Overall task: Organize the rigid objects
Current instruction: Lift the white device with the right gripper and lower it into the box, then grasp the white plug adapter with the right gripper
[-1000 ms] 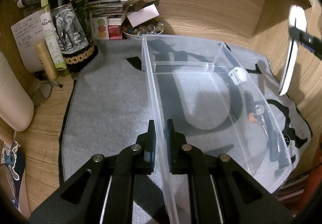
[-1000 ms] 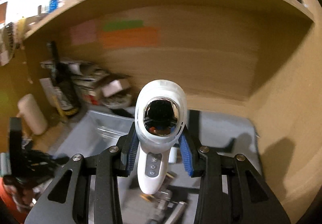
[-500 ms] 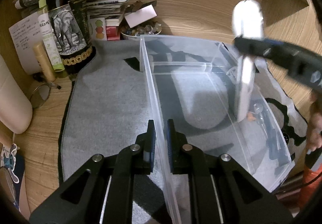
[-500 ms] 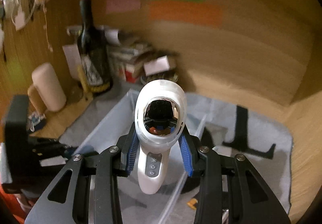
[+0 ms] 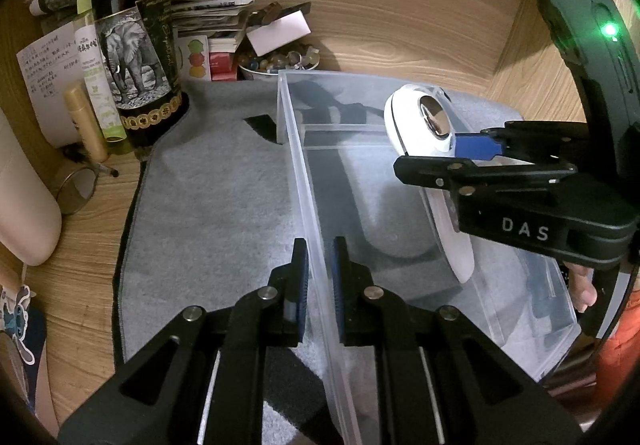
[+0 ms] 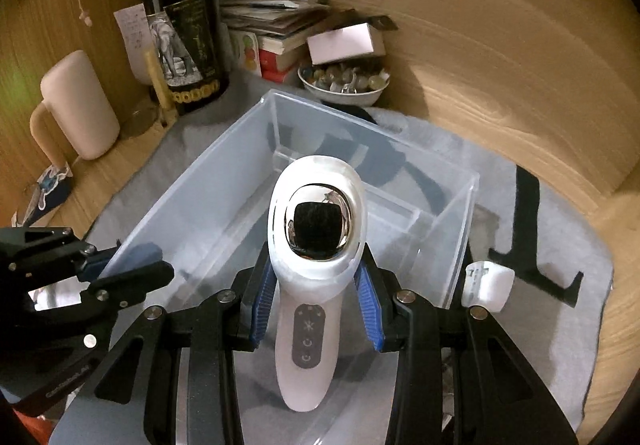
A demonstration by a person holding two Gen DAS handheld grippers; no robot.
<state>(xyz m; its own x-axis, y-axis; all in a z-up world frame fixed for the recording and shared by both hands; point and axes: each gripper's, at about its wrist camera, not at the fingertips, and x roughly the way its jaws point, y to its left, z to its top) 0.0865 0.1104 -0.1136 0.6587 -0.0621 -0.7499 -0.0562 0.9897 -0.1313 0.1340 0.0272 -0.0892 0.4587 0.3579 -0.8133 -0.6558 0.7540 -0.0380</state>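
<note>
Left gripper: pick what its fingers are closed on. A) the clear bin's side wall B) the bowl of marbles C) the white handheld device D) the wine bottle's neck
A: the left gripper has its fingers either side of the clear bin's wall, while the right gripper holds the white device.

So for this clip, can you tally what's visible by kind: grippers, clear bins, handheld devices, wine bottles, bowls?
Grippers: 2, left gripper and right gripper
Clear bins: 1, clear bin
Handheld devices: 1, white device
Wine bottles: 1, wine bottle
Bowls: 1, bowl
Total: 6
</note>
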